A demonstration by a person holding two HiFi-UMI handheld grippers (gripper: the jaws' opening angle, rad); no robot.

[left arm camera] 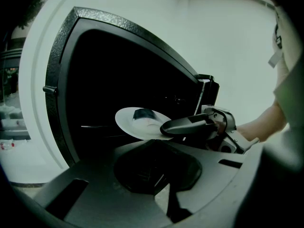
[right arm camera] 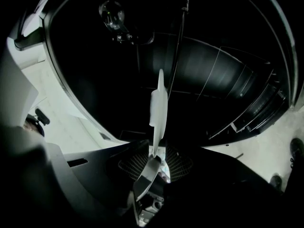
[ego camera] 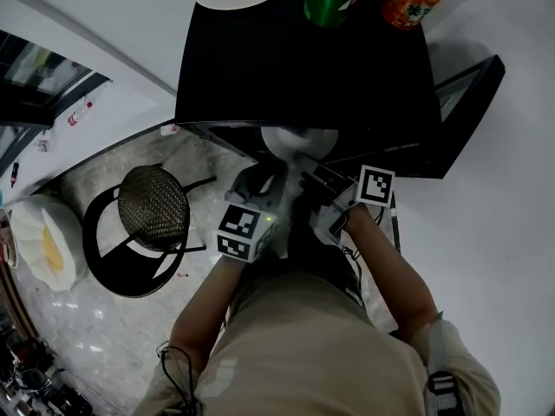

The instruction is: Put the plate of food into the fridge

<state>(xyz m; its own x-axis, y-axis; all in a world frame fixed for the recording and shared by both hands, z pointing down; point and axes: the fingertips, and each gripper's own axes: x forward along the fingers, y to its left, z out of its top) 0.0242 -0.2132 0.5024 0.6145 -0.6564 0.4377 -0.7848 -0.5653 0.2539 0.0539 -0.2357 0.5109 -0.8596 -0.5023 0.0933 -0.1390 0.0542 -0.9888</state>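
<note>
The fridge [ego camera: 303,68] stands open, its door [ego camera: 468,94] at 3 o'clock. The plate [left arm camera: 137,125] lies flat, face up, in its mouth. Only the left gripper view shows the food [left arm camera: 142,114]; the right gripper view sees the plate edge-on. The right gripper [left arm camera: 166,128] clamps the rim at 3 o'clock. The left gripper [left arm camera: 164,194] seems closed and empty.

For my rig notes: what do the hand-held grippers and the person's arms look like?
The left hand-held gripper and right hand-held gripper are grey. Each carries a cube of black-and-white square markers, left and right; a green light glows by the left cube. The person wears a short-sleeved beige top, with thin dark cables beside the left arm.
</note>
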